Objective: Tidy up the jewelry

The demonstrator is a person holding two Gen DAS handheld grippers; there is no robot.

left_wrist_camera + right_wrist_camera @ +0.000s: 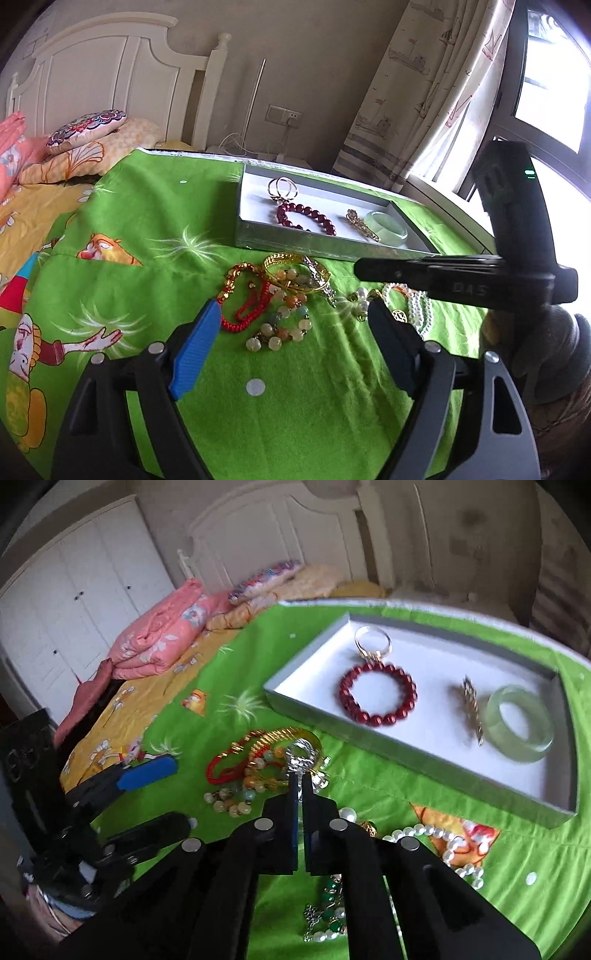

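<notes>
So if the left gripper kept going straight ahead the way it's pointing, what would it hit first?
Probably the pale multicoloured bead bracelet on the green cloth, just ahead of the open left gripper; depth is uncertain.

Bedroom. White headboard (99, 74) against beige wall (314, 55), white wardrobe (74, 602) to the side. Patterned curtain (424, 92) beside bright window (546, 92). Wall socket (284, 115) with cable plugged in. Yellow bedsheet (147, 698), folded pink quilt (166, 631).

Left gripper (291, 332) spread wide; right gripper (301, 775) pinched together.
</notes>
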